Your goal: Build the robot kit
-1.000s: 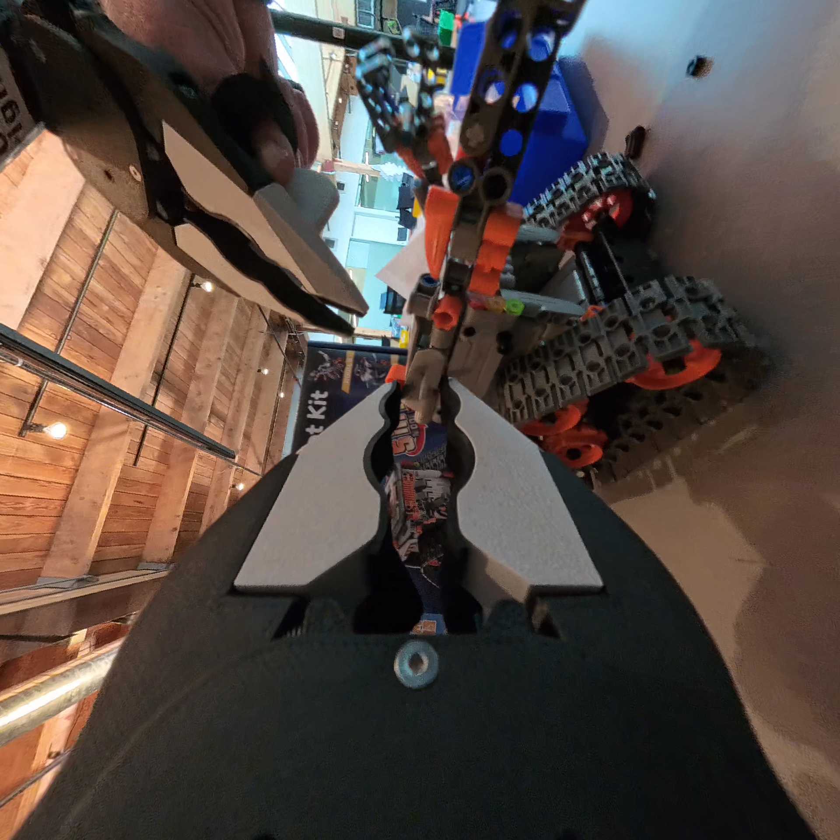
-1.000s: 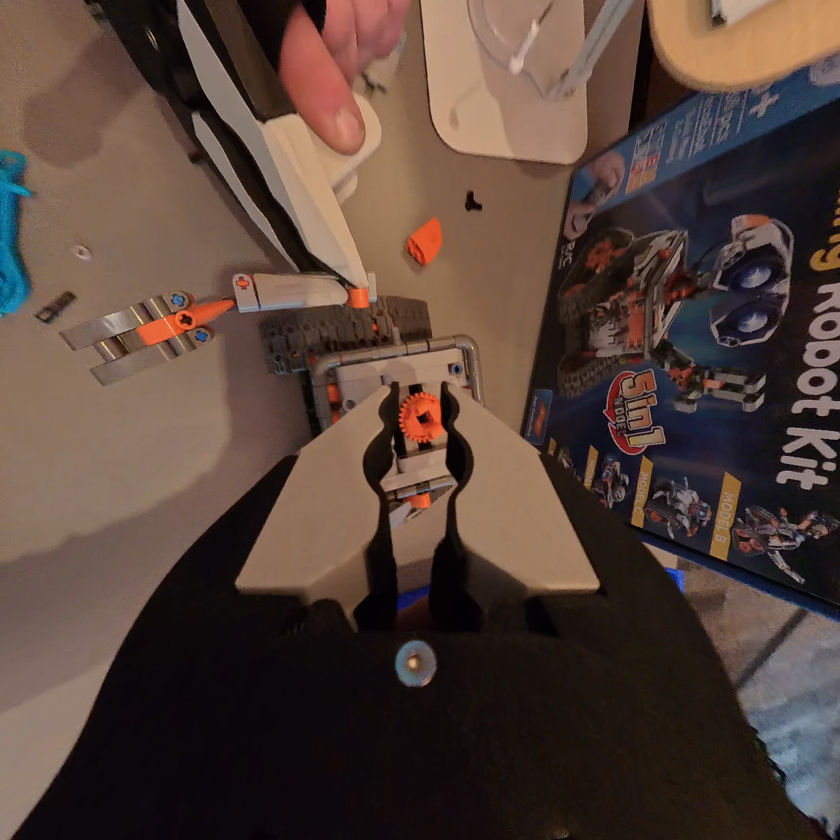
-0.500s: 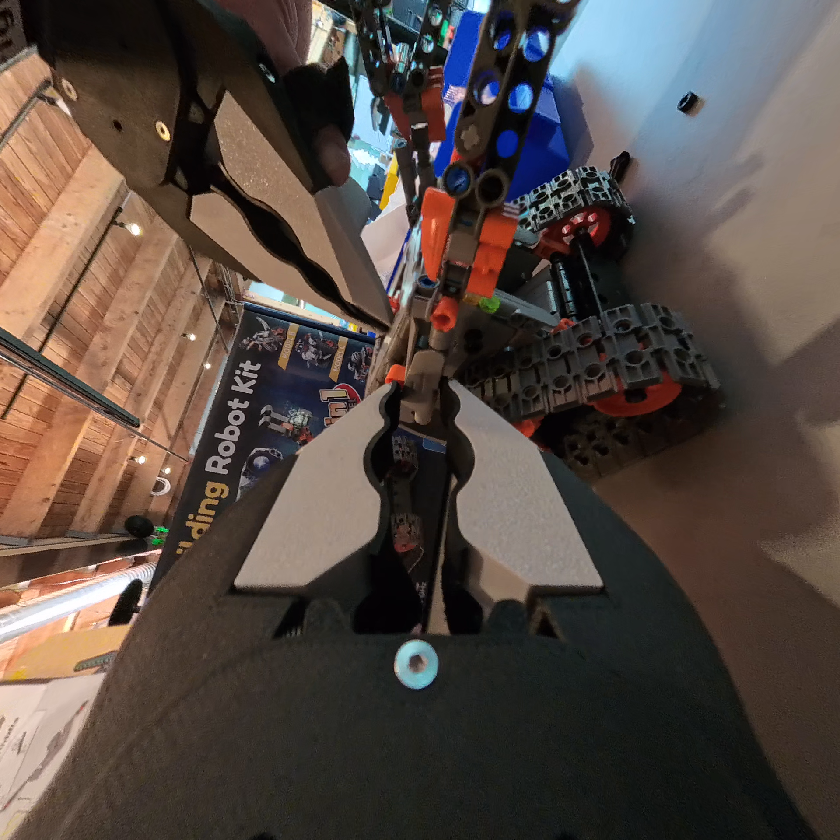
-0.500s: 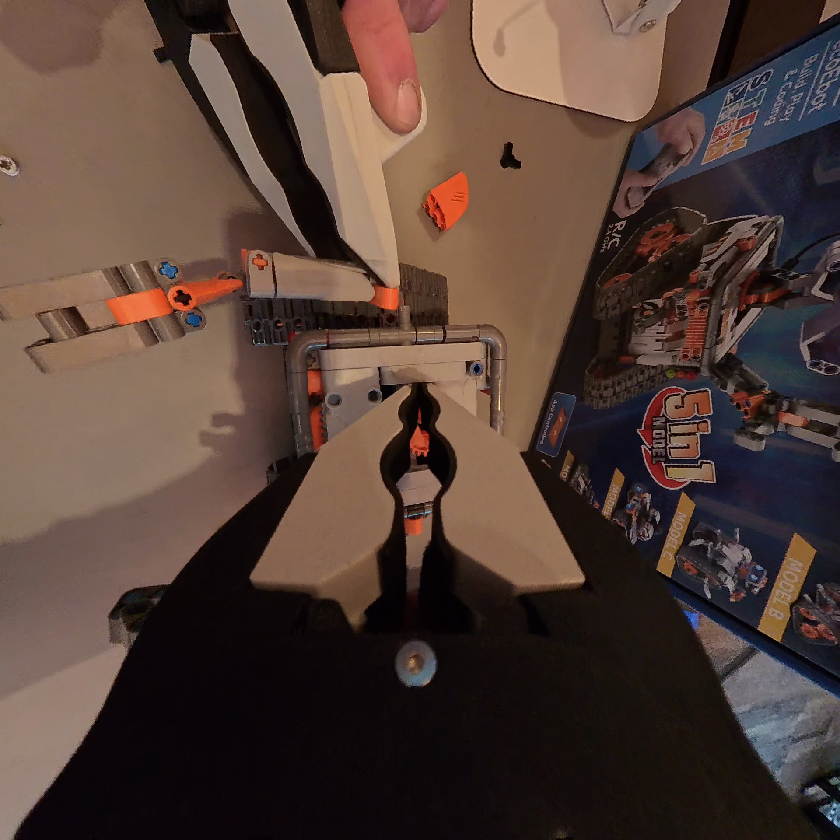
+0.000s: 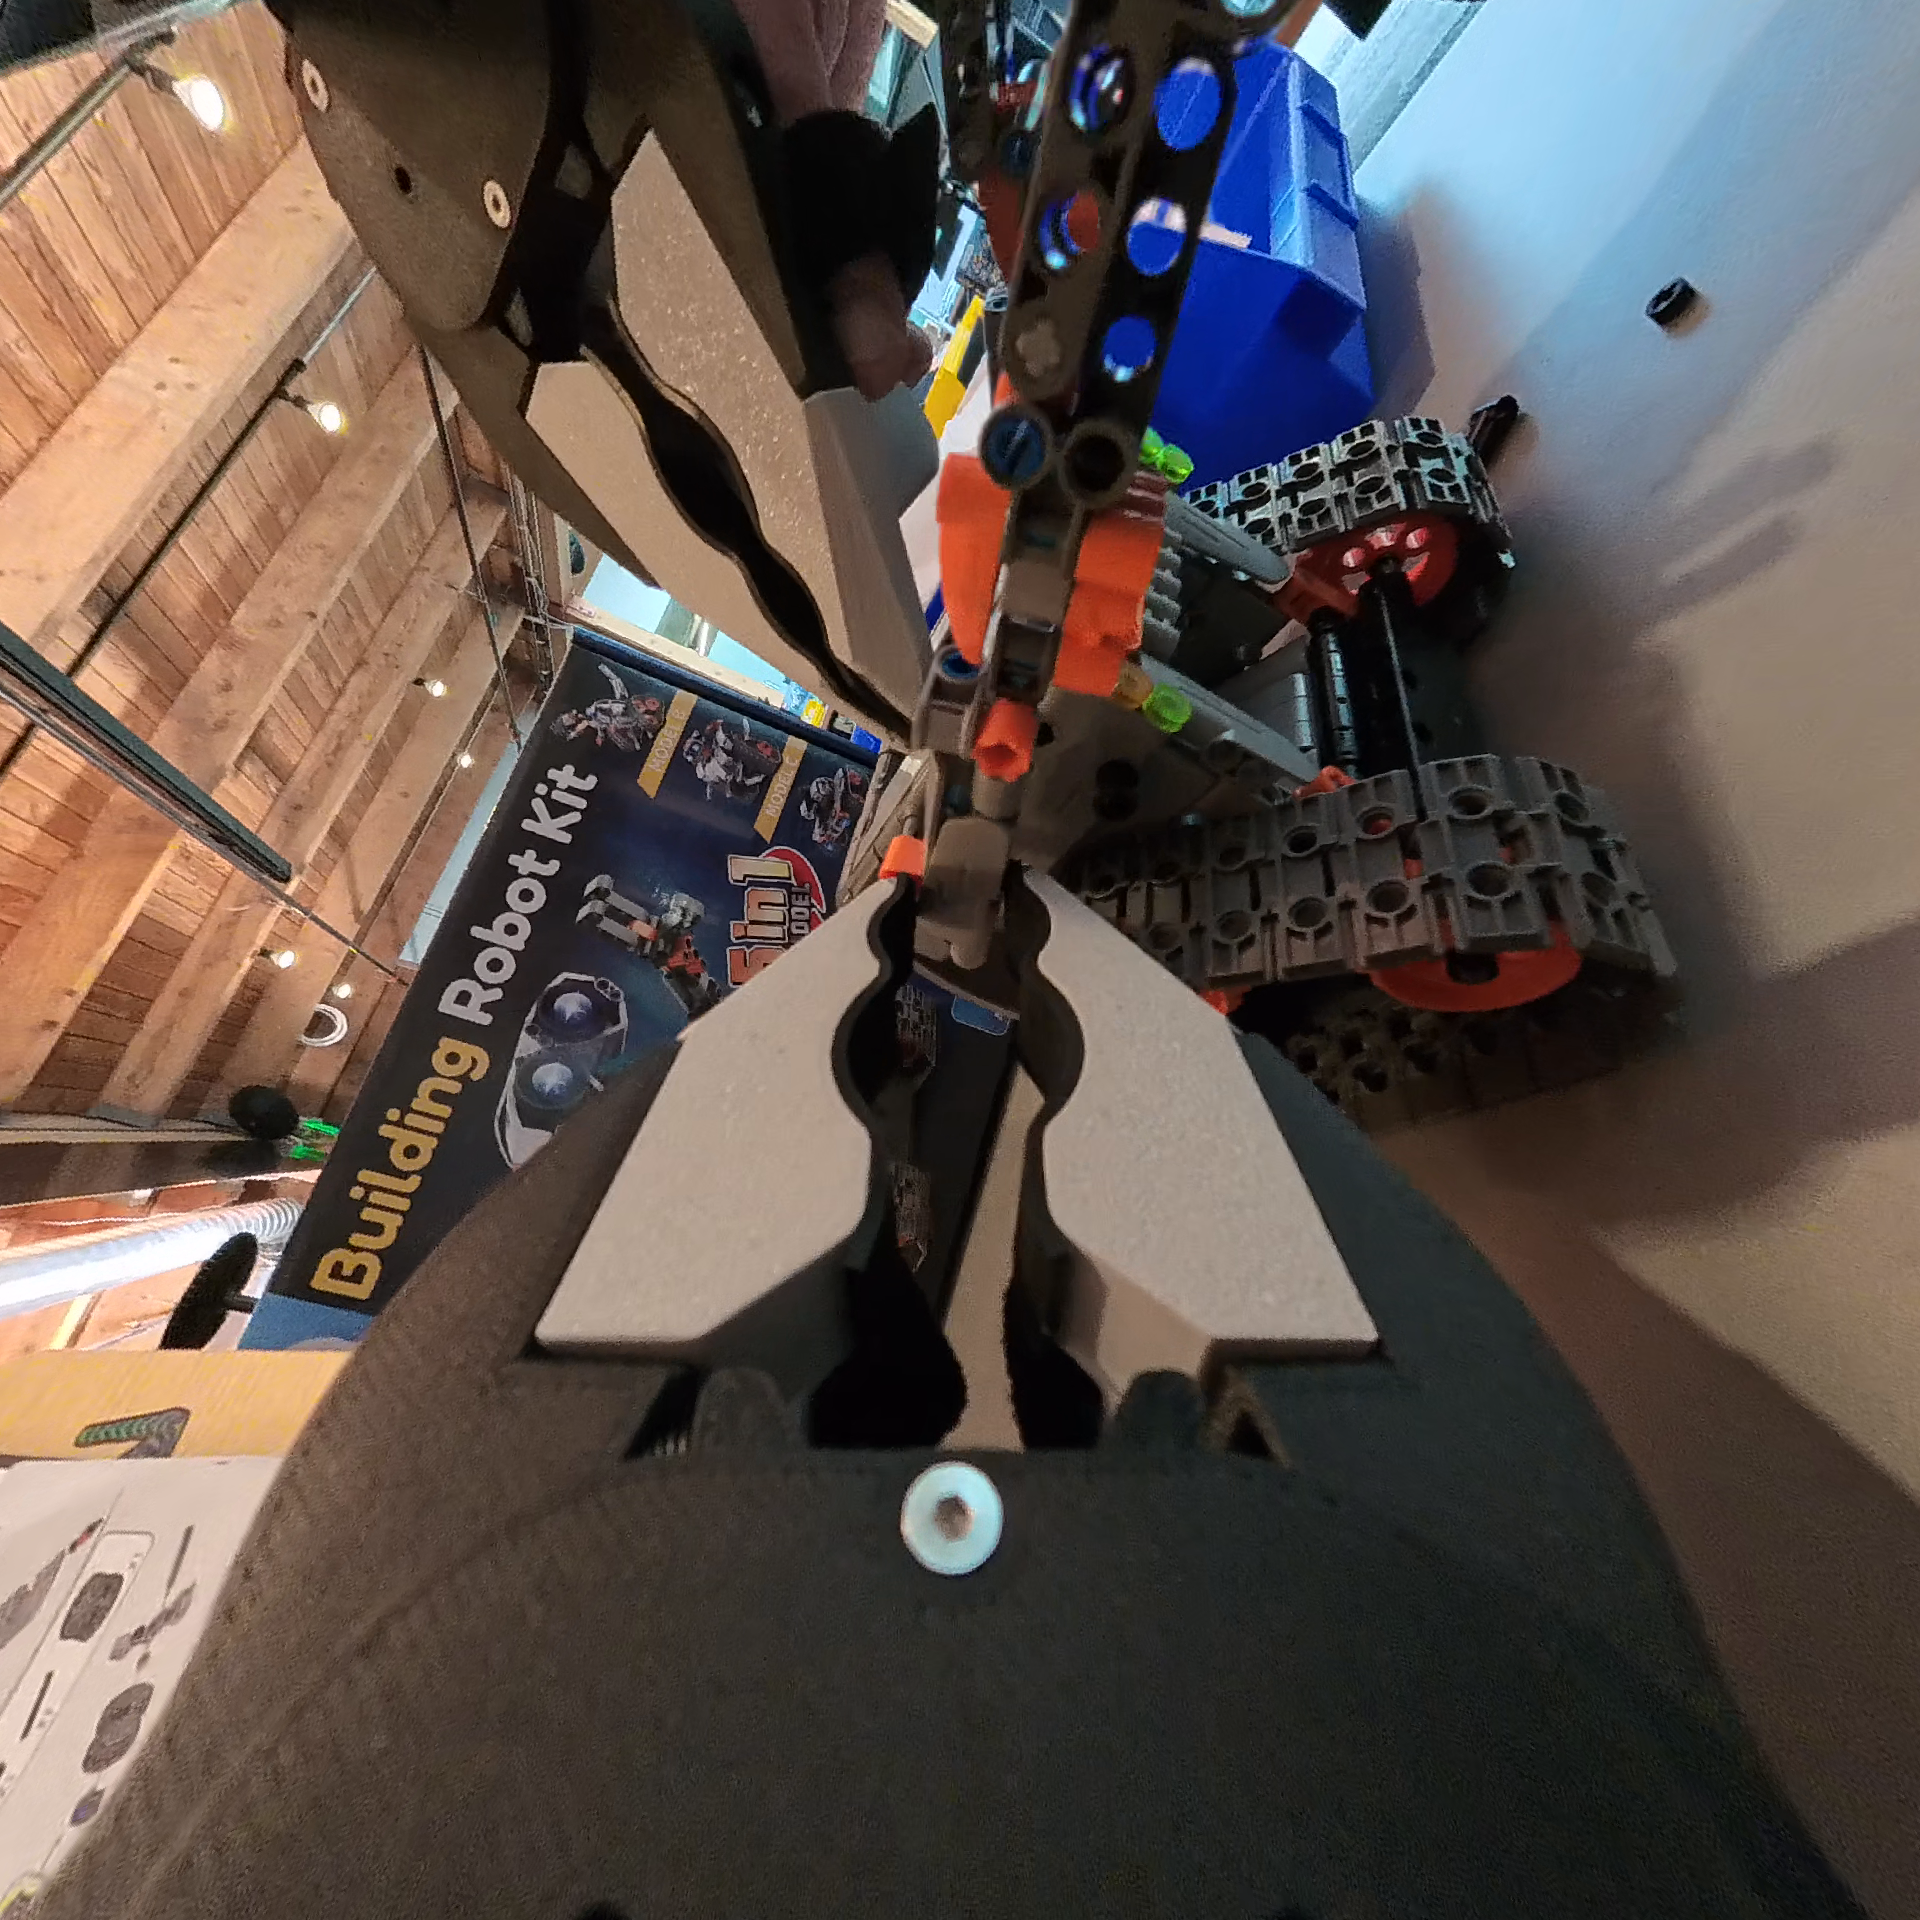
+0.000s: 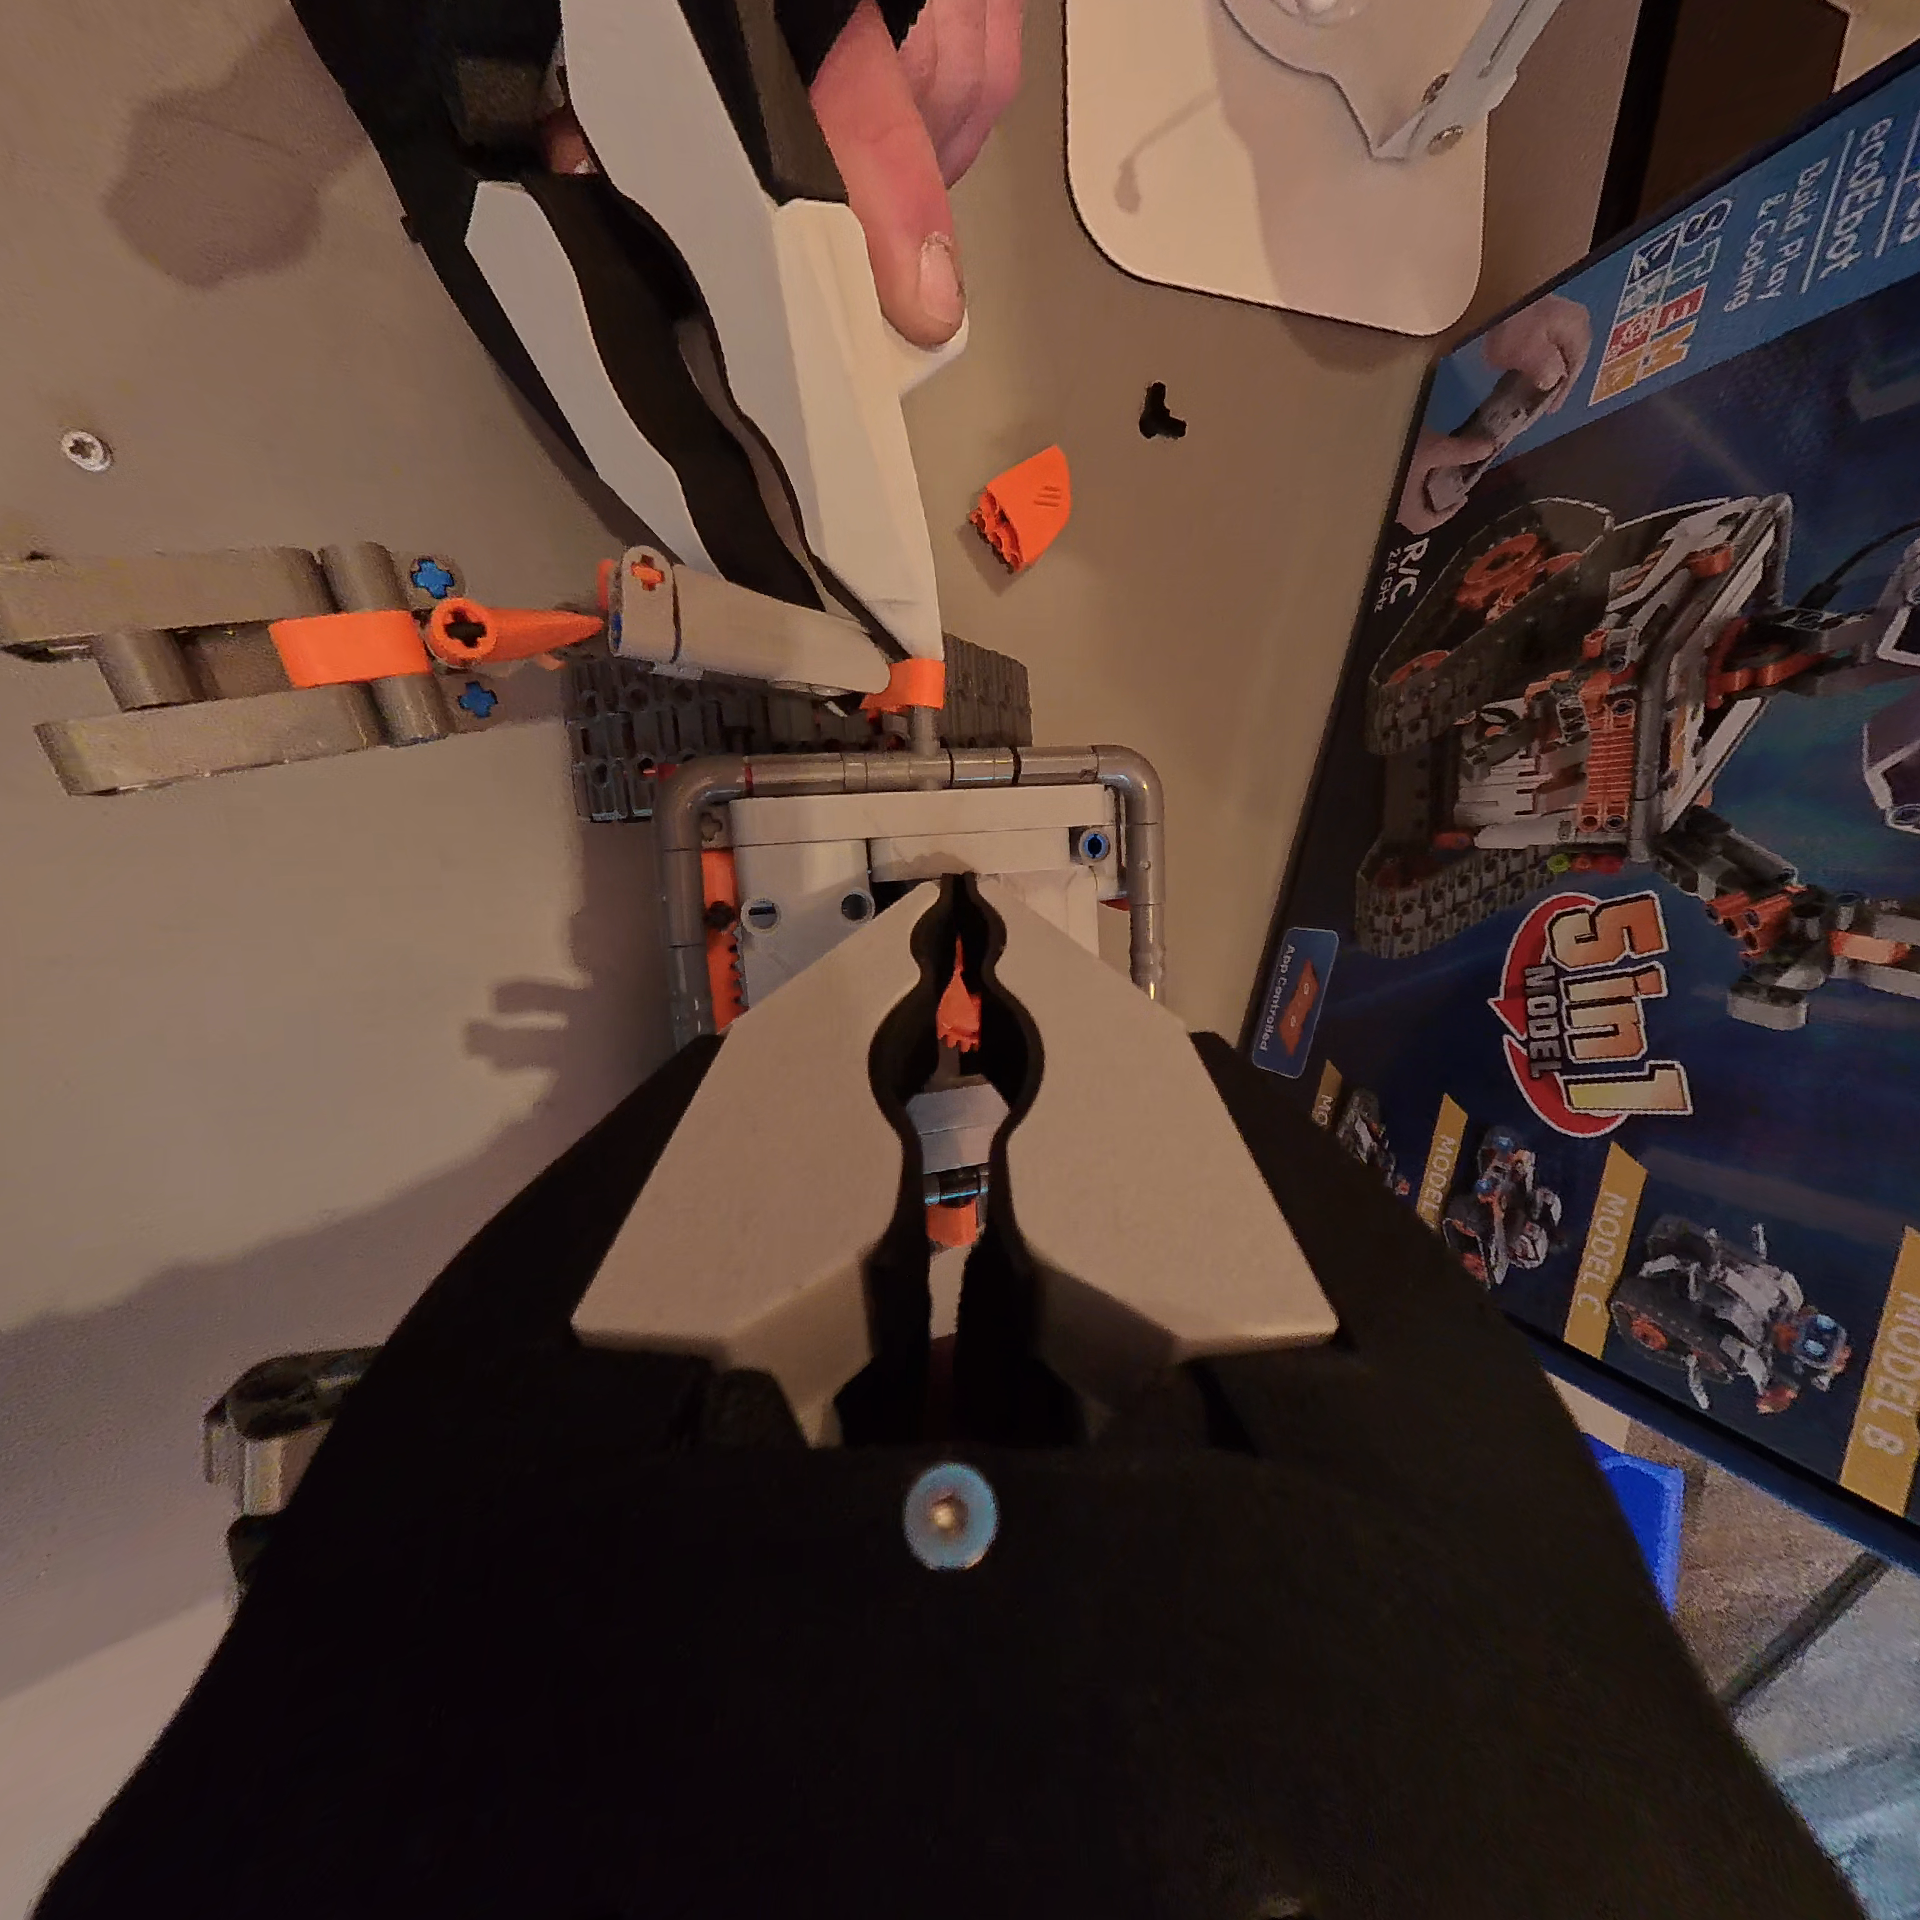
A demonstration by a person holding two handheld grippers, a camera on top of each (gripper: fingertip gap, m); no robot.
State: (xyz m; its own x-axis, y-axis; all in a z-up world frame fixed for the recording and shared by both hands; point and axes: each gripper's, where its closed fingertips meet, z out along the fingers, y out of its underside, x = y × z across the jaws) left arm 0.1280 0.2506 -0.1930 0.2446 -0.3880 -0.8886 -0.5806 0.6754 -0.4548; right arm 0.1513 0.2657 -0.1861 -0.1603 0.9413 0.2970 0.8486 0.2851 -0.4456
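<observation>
Model (image 6: pixel 1039 821) on the tabletop (image 6: pixel 260 883) is being gripped from two sides.
Left gripper (image 5: pixel 961 899) fingers are being clamped on a grey link (image 5: pixel 971 868) at 12 o'clock; right gripper (image 6: pixel 951 888) fingers are being closed around an orange gear (image 6: pixel 956 1013).

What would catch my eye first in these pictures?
A tracked brick-built robot with orange wheels stands on the grey table. The left gripper pinches its grey arm piece, while the right gripper closes over its white body. A dark blue kit box lies beside it.
</observation>
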